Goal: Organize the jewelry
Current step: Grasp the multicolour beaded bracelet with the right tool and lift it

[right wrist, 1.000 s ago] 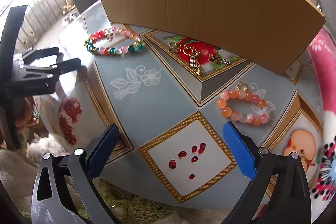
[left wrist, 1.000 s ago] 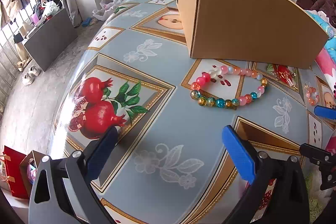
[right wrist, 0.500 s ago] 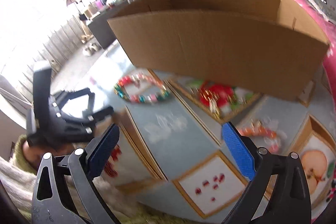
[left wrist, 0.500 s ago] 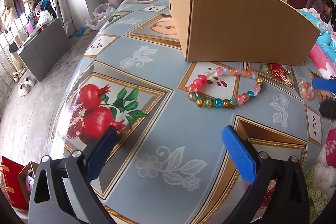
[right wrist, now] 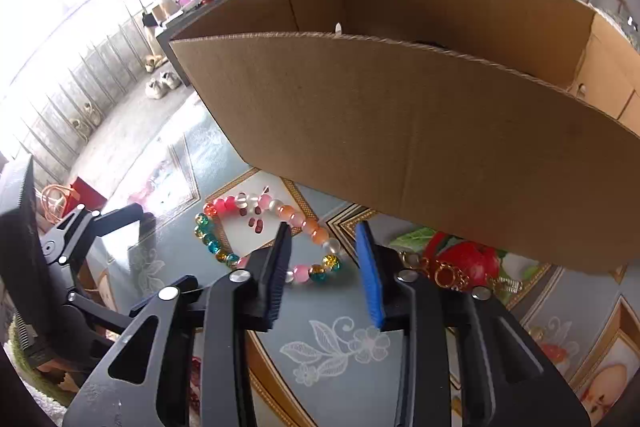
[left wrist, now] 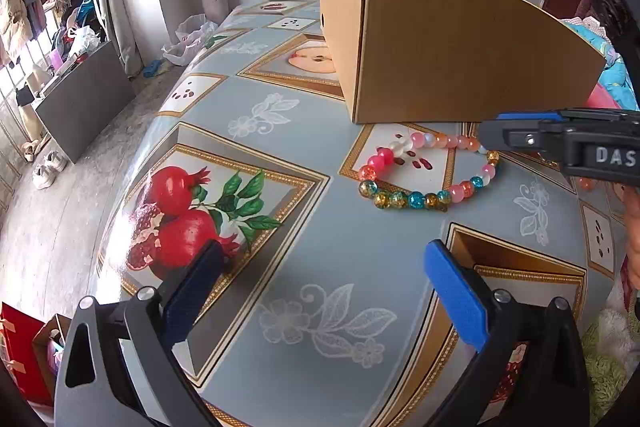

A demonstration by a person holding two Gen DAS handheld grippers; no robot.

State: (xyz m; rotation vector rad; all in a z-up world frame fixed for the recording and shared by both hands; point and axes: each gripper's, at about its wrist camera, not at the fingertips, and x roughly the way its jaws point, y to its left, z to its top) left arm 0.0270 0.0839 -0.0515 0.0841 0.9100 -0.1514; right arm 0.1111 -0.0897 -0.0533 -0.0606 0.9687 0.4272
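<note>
— Where's your bead bracelet [right wrist: 267,239]?

— Flat on the tabletop [left wrist: 344,259], just in front of the cardboard box [right wrist: 400,131]. Gold trinkets [right wrist: 452,273] lie near it, also by the box's front wall.

— Your right gripper [right wrist: 324,267]?

— Over the bracelet's near side. Jaws have just been closing, a narrow gap left; beads show between them, pads not pressing.

— Your left gripper [left wrist: 320,291]?

— Further from the box, jaws wide apart, holding nothing.

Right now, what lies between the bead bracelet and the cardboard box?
Nothing: only bare tablecloth. In the left wrist view, the bracelet lies just in front of the box, with a narrow strip of printed cloth between them.
</note>
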